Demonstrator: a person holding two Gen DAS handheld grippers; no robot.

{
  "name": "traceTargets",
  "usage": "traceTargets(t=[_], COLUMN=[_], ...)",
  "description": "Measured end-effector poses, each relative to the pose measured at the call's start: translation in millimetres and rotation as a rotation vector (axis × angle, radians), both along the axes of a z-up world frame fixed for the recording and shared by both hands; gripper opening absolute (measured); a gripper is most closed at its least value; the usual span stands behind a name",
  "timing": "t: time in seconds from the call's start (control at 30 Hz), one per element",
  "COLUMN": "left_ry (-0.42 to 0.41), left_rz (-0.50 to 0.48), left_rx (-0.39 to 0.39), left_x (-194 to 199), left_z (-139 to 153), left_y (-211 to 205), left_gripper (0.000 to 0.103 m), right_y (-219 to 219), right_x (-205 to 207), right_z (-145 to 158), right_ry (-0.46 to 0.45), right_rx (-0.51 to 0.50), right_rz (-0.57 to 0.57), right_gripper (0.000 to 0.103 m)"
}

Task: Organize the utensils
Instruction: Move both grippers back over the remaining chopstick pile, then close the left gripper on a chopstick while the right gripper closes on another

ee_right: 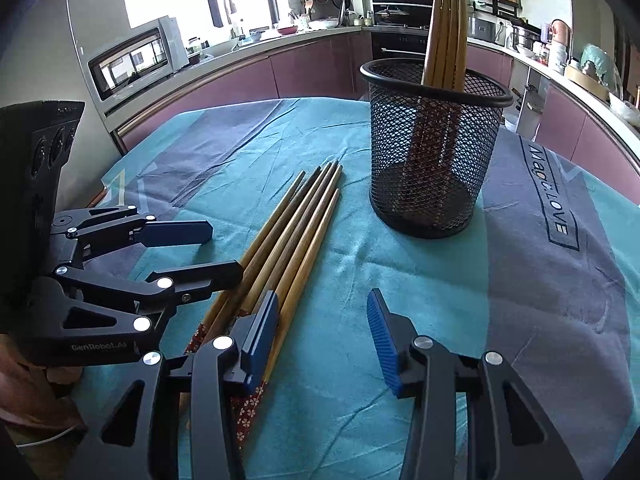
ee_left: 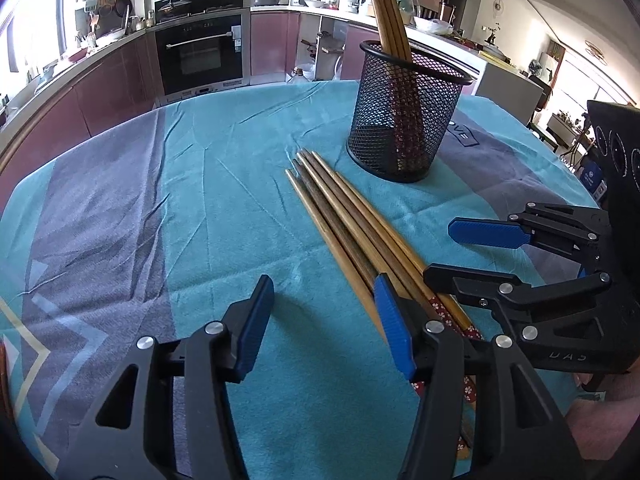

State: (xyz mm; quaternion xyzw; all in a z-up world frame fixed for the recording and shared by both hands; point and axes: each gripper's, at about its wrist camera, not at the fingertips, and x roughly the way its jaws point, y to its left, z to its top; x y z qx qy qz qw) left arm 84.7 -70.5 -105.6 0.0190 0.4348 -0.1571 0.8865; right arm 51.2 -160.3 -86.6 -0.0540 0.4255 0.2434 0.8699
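Observation:
Several wooden chopsticks (ee_left: 344, 216) (ee_right: 296, 228) lie bundled on the teal tablecloth, tips toward a black mesh cup (ee_left: 404, 120) (ee_right: 432, 152). The cup stands upright behind them and holds several more chopsticks (ee_left: 384, 4) (ee_right: 444, 28). My left gripper (ee_left: 324, 320) (ee_right: 212, 252) is open over bare cloth, its right finger over the bundle's patterned red ends. My right gripper (ee_right: 322, 340) (ee_left: 460, 256) is open too, its left finger above the same ends from the other side. Neither has anything between its pads.
The tablecloth (ee_left: 200, 200) has grey-purple bands and wrinkles and drapes over the table's far edge. Kitchen counters, an oven (ee_left: 200, 56) and a microwave (ee_right: 132, 60) stand beyond. A hand (ee_right: 24, 392) holds the left gripper.

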Motion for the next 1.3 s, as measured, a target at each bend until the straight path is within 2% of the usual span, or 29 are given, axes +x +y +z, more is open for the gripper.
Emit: traceTargets(t=[0.3,0.43,0.57,0.87,1.17,1.3], left_ry=[-0.003,-0.005,-0.005,-0.003,0.002,0.003], left_rz=[-0.005,-0.002,0.002,0.015,0.031,0.04], left_rx=[0.013,0.028,0.03,0.037,0.027,0.028], left_x=[-4,-4,-2,8,18,20], left_z=[0,0,0,0,0,0], left_y=[2,3,5,3,0,0], left_gripper=[0.049,0.041,0.037,0.037,0.035,0.031], right_y=[1,3,6,14,18,17], right_x=[1,1,4,16,31,34], right_z=[-2,-2,-2,-2,-2,-2], right_ry=[0.003,-0.004,-0.009,-0.007,-0.002,-0.003], right_rx=[-0.016,-0.038,-0.054,-0.058,-0.054,-0.051], right_rz=[-0.01,-0.011,-0.013,-0.003,-0.002,-0.01], right_gripper=[0.043,0.041,0.039,0.028,0.025,0.018])
